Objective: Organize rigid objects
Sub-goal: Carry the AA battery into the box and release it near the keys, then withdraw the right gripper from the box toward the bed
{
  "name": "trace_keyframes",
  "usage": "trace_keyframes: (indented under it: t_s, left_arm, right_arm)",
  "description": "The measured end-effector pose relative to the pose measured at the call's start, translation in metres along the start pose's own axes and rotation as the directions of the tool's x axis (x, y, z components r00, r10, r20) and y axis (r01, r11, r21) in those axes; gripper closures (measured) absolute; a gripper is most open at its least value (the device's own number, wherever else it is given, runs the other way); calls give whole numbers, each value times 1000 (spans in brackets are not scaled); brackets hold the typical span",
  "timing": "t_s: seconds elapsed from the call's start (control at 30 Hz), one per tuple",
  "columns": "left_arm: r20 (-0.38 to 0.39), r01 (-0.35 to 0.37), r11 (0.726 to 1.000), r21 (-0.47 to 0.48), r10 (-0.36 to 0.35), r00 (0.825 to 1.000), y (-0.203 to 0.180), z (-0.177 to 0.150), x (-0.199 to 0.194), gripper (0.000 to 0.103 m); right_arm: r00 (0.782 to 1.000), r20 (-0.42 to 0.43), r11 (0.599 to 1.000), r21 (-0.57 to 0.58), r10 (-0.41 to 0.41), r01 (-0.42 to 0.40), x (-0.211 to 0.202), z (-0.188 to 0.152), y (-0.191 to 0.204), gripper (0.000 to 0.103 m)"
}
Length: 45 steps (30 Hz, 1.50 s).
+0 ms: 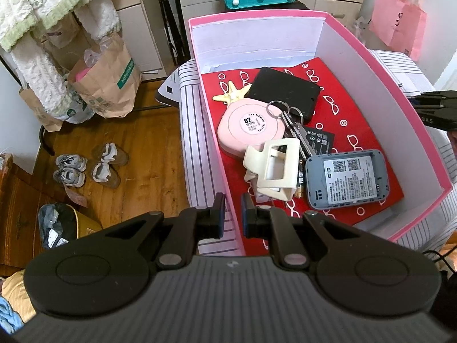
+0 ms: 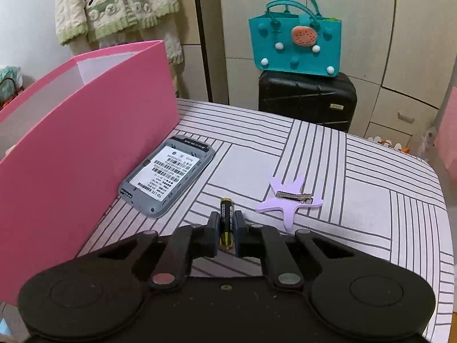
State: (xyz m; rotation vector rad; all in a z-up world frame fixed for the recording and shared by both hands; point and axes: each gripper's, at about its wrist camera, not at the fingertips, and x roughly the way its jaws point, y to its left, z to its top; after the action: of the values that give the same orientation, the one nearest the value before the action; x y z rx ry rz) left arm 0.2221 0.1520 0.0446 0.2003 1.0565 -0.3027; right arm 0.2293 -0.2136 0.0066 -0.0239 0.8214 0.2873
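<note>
While the right gripper (image 2: 227,230) clamps the AA battery (image 2: 226,223) on the striped tabletop (image 2: 371,171) and the left gripper (image 1: 232,213) pinches the pink box (image 1: 414,131) wall, the round cell may roll free during lifting.

Bright, even indoor light, soft shadows, sharp centres, strong fisheye bending and dark corners.

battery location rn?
Right wrist view, bottom centre: the battery lies on the striped tablecloth between the pads of the right gripper, with the grey device to its left and the purple star clip to its right.
</note>
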Motion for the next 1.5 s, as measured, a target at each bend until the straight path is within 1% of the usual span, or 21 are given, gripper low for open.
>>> trace_keyframes:
  t_s: [0.17,0.27,0.37,0.5,0.6,0.7,0.77,0.83,0.9,0.97,1.03,1.1,1.2,1.3,1.33,1.37,1.4,1.43,1.5]
  left_arm:
    - [5,13,1000,4,-13,1000,2,0,0,92]
    - [8,18,1000,5,-18,1000,3,1,1,93]
    - [10,23,1000,8,-23,1000,4,2,2,92]
    - [13,25,1000,11,-25,1000,4,2,2,92]
    - [16,27,1000,8,-27,999,5,2,1,92]
    - [15,28,1000,3,-28,999,6,3,1,92]
    - [10,30,1000,0,-30,1000,6,4,1,92]
    - [4,30,1000,-2,-30,1000,5,6,2,92]
    - [0,31,1000,1,-31,1000,6,6,2,92]
    - [-2,36,999,-5,-36,999,7,7,2,92]
    - [0,37,999,-4,-37,999,7,7,3,92]
    - [2,35,999,0,-35,999,7,5,2,92]
    - [5,32,999,4,-32,999,6,5,2,92]
    - [7,30,1000,7,-31,1000,5,4,2,92]
    - [7,31,1000,7,-31,1000,5,4,2,92]
    - [8,30,1000,8,-30,1000,5,4,2,92]
    - [8,31,1000,7,-31,999,5,4,2,92]
    - [8,32,999,5,-32,999,6,4,2,92]
    - [8,35,999,2,-35,999,6,4,2,92]
  right_arm:
    - [1000,6,999,45,2,-2,-5,2,1,92]
    - [999,43,999,45,4,-6,-22,7,7,92]
    - [995,95,999,28,30,-33,-46,18,18,92]
    - [982,156,994,-19,109,-107,-77,36,39,92]
    - [962,191,980,-84,196,-183,-98,51,62,92]
    - [942,182,955,-144,282,-258,-104,65,83,92]
    - [938,171,946,-183,300,-269,-103,69,97,92]
    - [942,153,936,-240,300,-259,-97,72,113,92]
    - [946,111,921,-287,303,-261,-87,74,128,92]
    - [956,61,911,-326,287,-252,-73,78,142,92]
    - [969,18,912,-343,247,-227,-57,80,151,92]
    - [978,-31,896,-395,206,-201,-43,84,161,92]
    - [985,-93,871,-458,148,-175,-23,84,170,92]
    - [985,-133,854,-494,113,-164,-15,80,171,92]
    - [985,-138,851,-502,100,-157,-13,79,172,92]
    - [988,-126,857,-497,87,-139,-12,80,171,92]
    - [993,-97,867,-486,70,-109,-14,81,170,91]
    - [996,-68,876,-475,60,-86,-18,83,168,87]
    - [995,-31,899,-427,96,-100,-31,89,158,87]
